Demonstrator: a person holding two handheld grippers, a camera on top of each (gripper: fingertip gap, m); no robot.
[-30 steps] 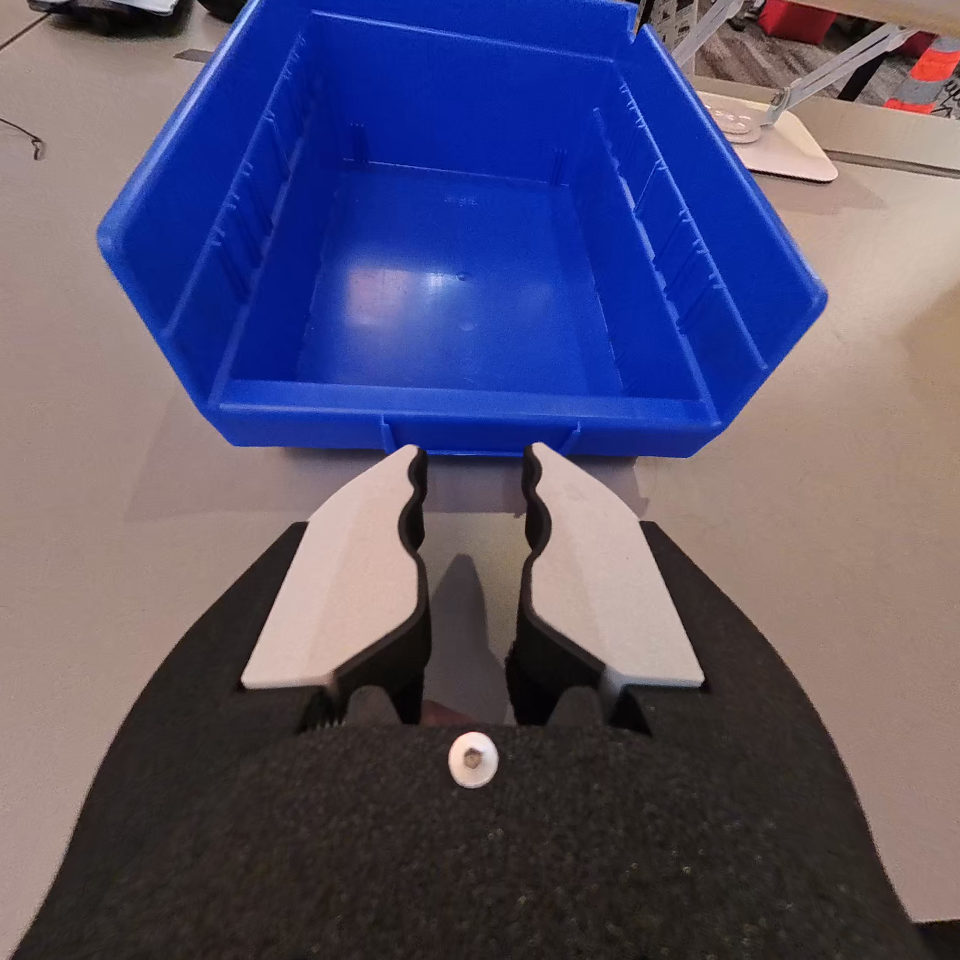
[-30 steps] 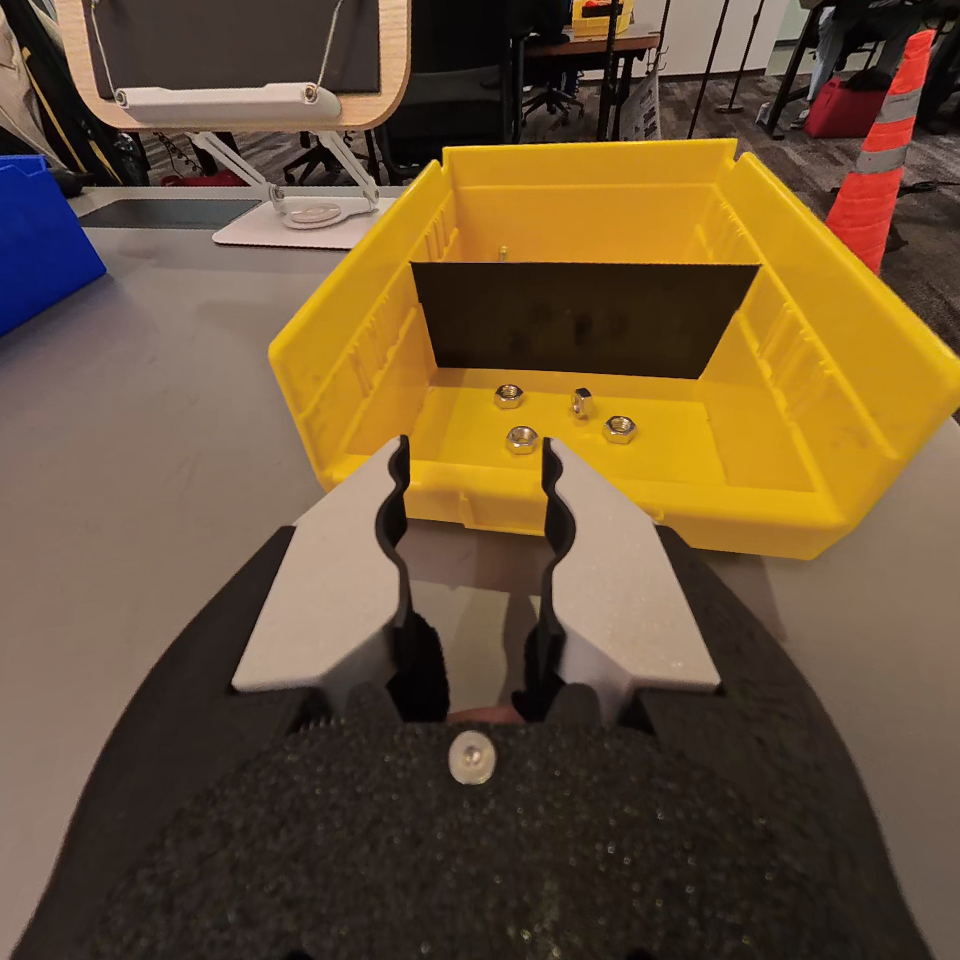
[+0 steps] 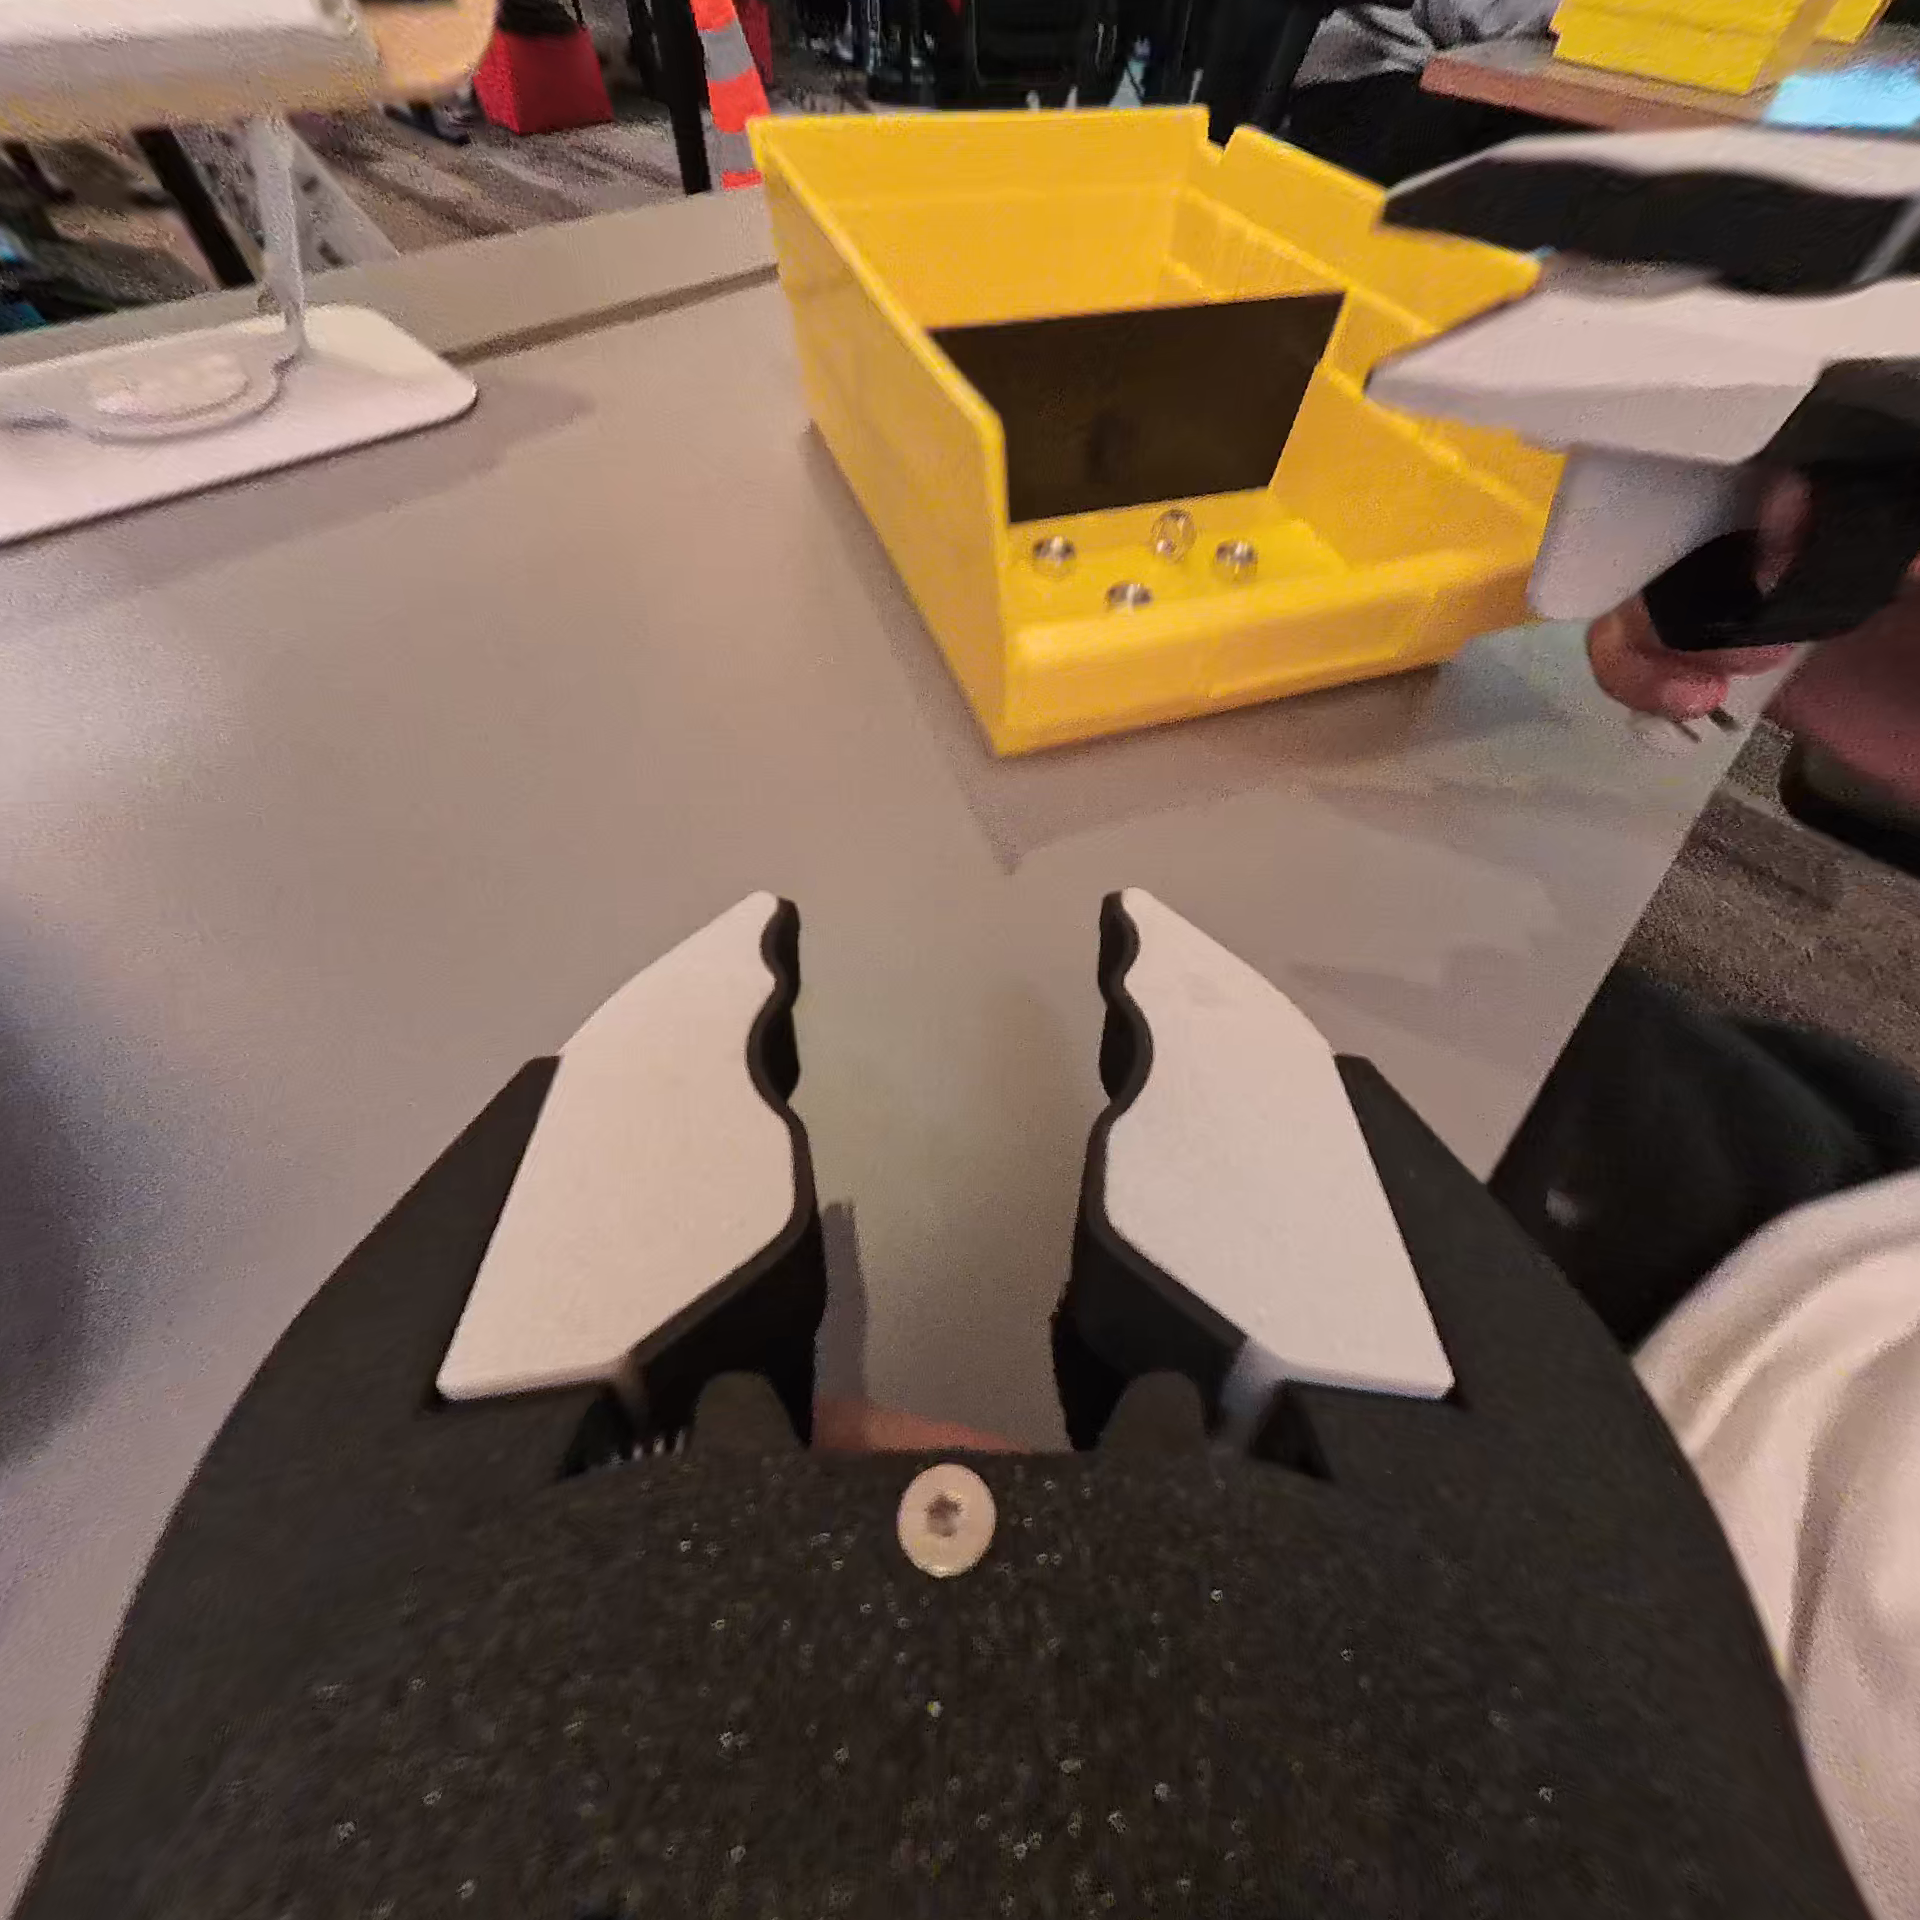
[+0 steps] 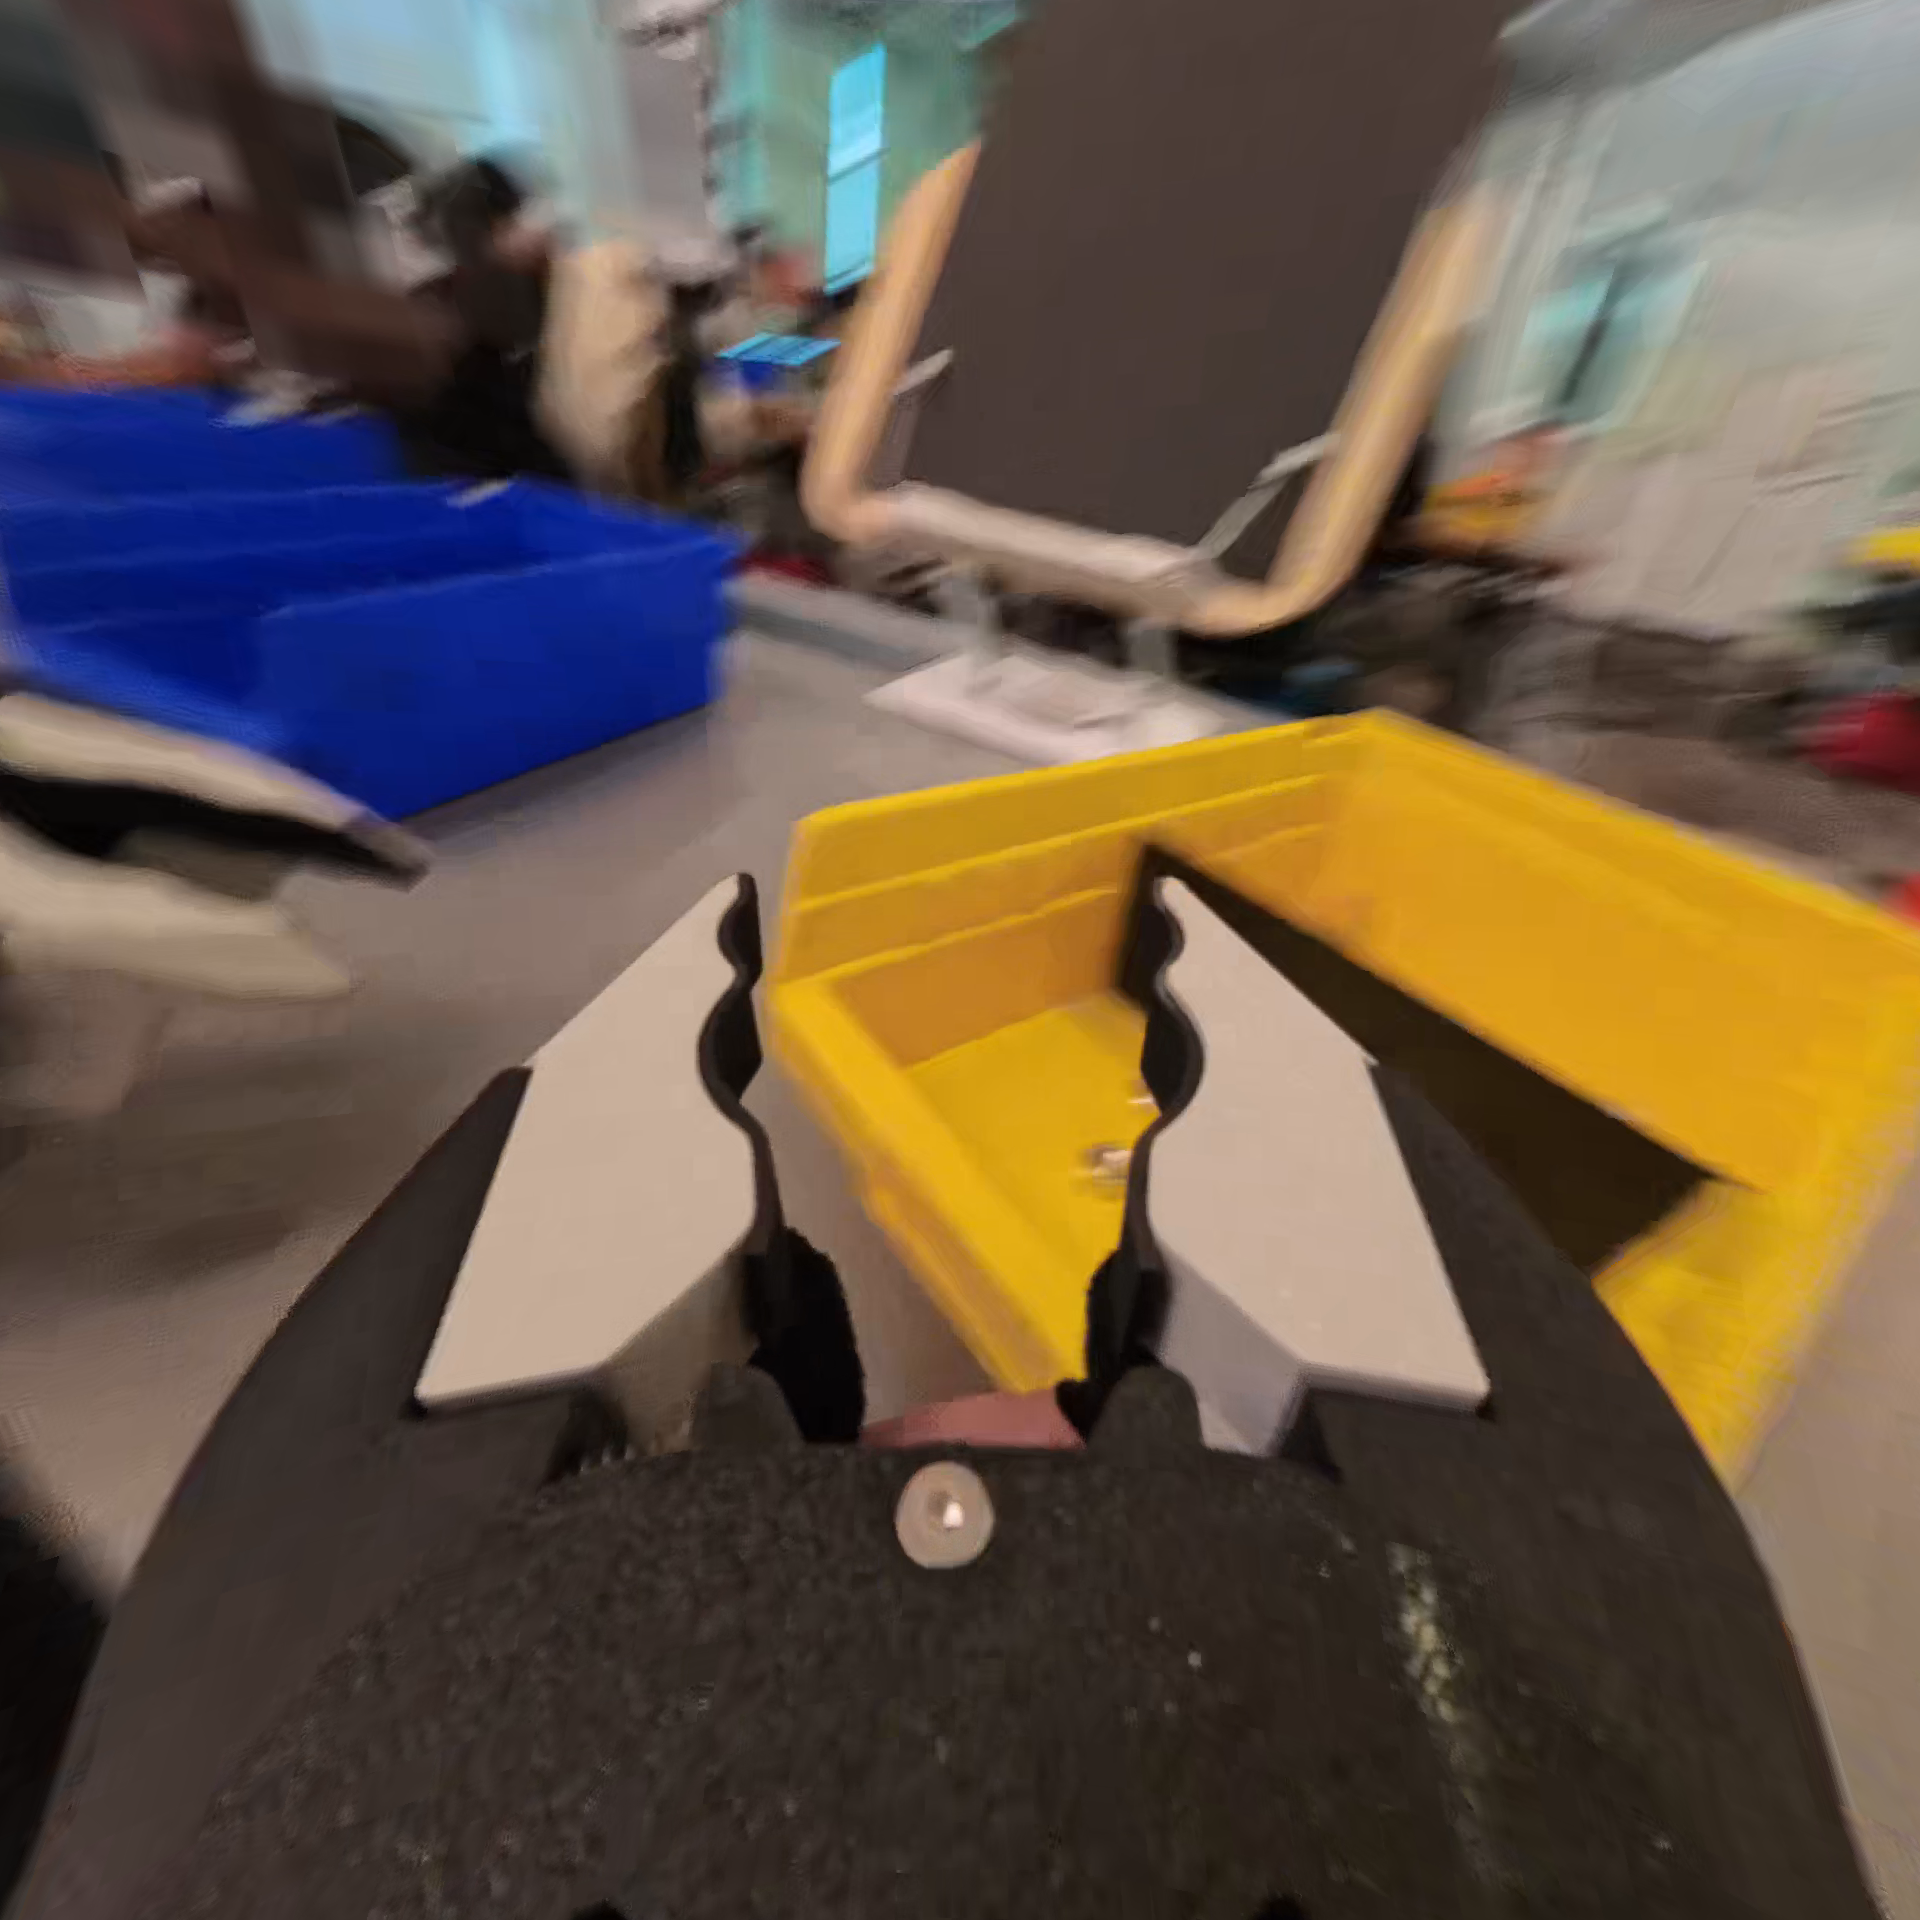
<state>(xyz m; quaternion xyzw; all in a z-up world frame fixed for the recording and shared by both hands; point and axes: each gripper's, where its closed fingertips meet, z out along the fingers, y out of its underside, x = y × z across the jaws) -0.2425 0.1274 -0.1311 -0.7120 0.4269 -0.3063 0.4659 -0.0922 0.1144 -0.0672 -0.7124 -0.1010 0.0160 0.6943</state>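
Observation:
My left gripper (image 3: 948,914) is open with nothing between its pads, over bare grey table (image 3: 520,779). Ahead and to its right stands a yellow bin (image 3: 894,343) with a black divider (image 3: 1132,405). Several steel nuts (image 3: 1127,595) lie in its front part. My right gripper (image 3: 1387,301) shows at the upper right, open, above the bin's right side. In the blurred right wrist view my right gripper (image 4: 948,904) is open and holds nothing. It hovers over the front left corner of the yellow bin (image 4: 1558,935), with a nut (image 4: 1107,1158) below its right finger.
A blue bin (image 4: 468,665) stands to the left on the table. A white stand base (image 3: 208,405) sits at the back left. The table edge (image 3: 1662,883) runs down the right side. A person's white sleeve (image 3: 1818,1455) is at the lower right.
My left gripper has swung right, away from the blue bin, to face the yellow bin, and has opened wider. My right gripper has opened wider and moved over the yellow bin's front.

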